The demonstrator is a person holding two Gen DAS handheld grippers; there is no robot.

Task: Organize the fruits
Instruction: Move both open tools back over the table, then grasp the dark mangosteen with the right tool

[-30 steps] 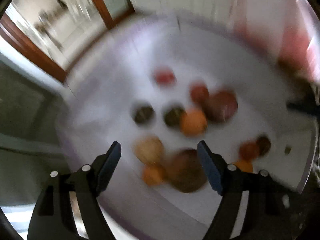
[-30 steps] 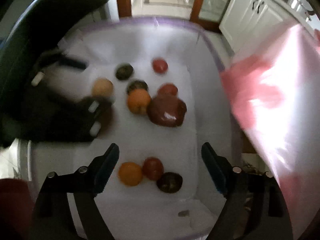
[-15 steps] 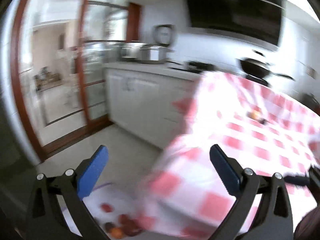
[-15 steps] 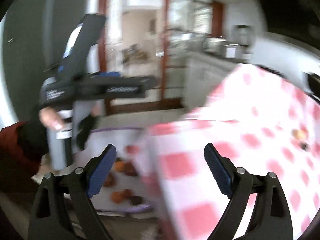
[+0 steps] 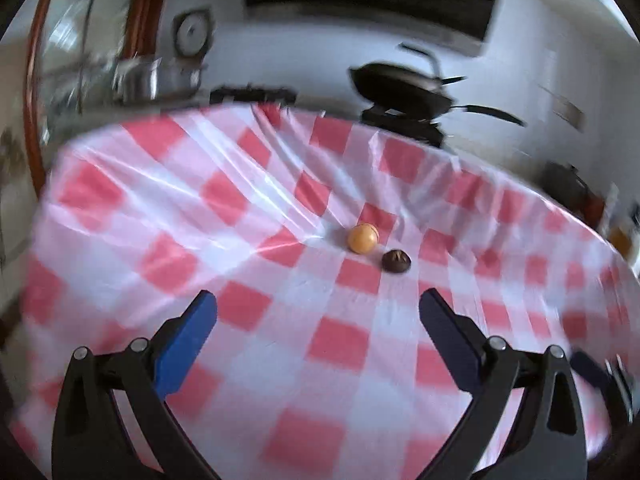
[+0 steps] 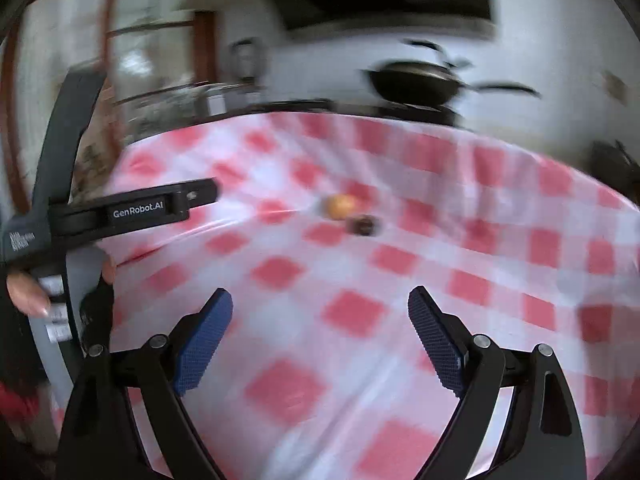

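Left wrist view: left gripper (image 5: pixel 318 312) and right gripper (image 6: pixel 320 312) fingers spread, empty. Orange fruit (image 5: pixel 362 238) and dark fruit (image 5: pixel 396 261) sit mid-table (image 5: pixel 240 240), just beside each other. Risk: round fruit rolling on wrinkled tablecloth if nudged.

In your right wrist view, motion blur smears the orange fruit (image 6: pixel 339 206) and the dark fruit (image 6: pixel 363 224); you cannot tell whether they touch. The left gripper (image 6: pixel 120 210) is cut off at the frame's left edge, hiding its fingers. The pan (image 5: pixel 404 90) is also blurred.
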